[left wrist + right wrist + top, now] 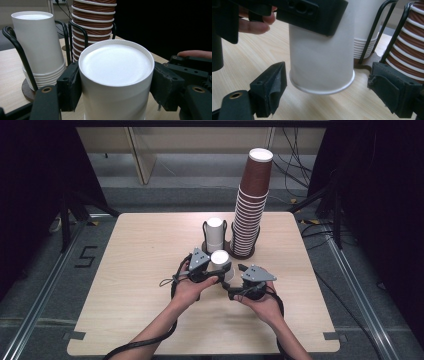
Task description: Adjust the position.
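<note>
Currently clamped by left gripper [112, 85] near its closed base: inverted white paper cup [116, 75], lifted off table [150, 250]. Right gripper [332, 97] open astride rim. Light, thin-walled, crushable; grip gently near stiff rolled rim [322, 90].

The white cup [116, 82] looks like smooth, matt paper, and so do the white cups [40, 47] stacked behind it. The brown cups [252, 205] look like paper with ridged sides and white rims. The table [135, 270] is pale wood with a smooth, dull top, and the rack [15, 47] is shiny black metal wire.
</note>
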A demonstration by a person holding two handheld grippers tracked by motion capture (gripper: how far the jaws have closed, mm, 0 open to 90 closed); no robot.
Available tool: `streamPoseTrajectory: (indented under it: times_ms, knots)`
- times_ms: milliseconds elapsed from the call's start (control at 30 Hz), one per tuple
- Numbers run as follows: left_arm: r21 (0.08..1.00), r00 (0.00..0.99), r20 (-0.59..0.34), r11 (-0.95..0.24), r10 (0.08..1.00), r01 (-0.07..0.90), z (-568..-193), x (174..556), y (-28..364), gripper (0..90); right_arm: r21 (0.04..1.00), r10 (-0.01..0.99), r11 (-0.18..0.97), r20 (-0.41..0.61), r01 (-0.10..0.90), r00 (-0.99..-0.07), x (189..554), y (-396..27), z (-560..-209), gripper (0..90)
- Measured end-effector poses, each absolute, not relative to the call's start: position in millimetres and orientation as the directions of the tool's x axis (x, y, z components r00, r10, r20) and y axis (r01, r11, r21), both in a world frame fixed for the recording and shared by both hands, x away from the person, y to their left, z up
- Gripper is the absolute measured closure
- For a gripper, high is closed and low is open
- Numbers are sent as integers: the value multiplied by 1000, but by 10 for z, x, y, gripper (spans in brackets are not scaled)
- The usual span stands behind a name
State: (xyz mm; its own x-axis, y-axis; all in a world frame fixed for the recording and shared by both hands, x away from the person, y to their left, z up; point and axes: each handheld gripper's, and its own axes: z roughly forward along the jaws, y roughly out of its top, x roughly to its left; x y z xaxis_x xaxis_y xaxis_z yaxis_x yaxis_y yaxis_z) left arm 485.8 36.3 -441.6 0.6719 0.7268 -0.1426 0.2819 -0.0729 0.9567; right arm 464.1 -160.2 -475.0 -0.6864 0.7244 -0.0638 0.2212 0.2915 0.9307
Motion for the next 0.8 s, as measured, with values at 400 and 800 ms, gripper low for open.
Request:
streamPoseTrajectory:
  times_ms: [400, 800]
  knots:
    - [956, 673, -145, -72, 726, 283, -4440, 4856, 347, 320, 928, 711, 299, -62, 221, -700, 4668, -1558, -4754, 157]
    - [954, 688, -134, -94, 714, 283, -4445, 4843, 314, 320, 928, 713, 306, -74, 214, -697, 4712, -1484, -4747, 162]
